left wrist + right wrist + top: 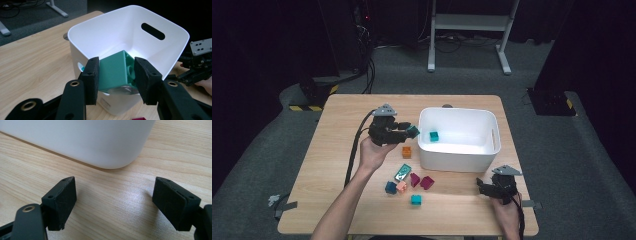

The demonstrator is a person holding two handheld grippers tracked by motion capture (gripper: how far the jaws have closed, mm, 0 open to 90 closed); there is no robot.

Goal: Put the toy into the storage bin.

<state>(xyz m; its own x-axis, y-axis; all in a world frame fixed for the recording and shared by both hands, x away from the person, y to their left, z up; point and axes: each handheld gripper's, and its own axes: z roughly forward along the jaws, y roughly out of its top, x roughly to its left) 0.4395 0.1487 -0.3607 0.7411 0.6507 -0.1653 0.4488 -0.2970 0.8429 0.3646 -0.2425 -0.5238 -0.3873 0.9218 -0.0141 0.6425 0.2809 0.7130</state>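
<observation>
Left gripper pinches a teal block between both pads, lifted off the table and held at the near-left rim of the white bin. In the left gripper view the block sits square in the jaws, studded face turned toward the right pad, hanging just short of the bin's lip with the open bin beyond it. One teal block lies on the bin floor.

Right gripper rests low at the table's right front corner, jaws spread wide with nothing between them, aimed at the bin's outer wall.

Loose blocks on the table near the bin's front: an orange one, a teal plate piece, two magenta, a blue, a salmon, another teal.

Risks, as judged:
- block not yet clear of the rim; letting go here would likely drop it on the lip or outside the wall
- carrying across too low could knock the rim and shove the bin, as nothing steadies it
- grip is on smooth faces; a tilt of the wrist could let it slip
</observation>
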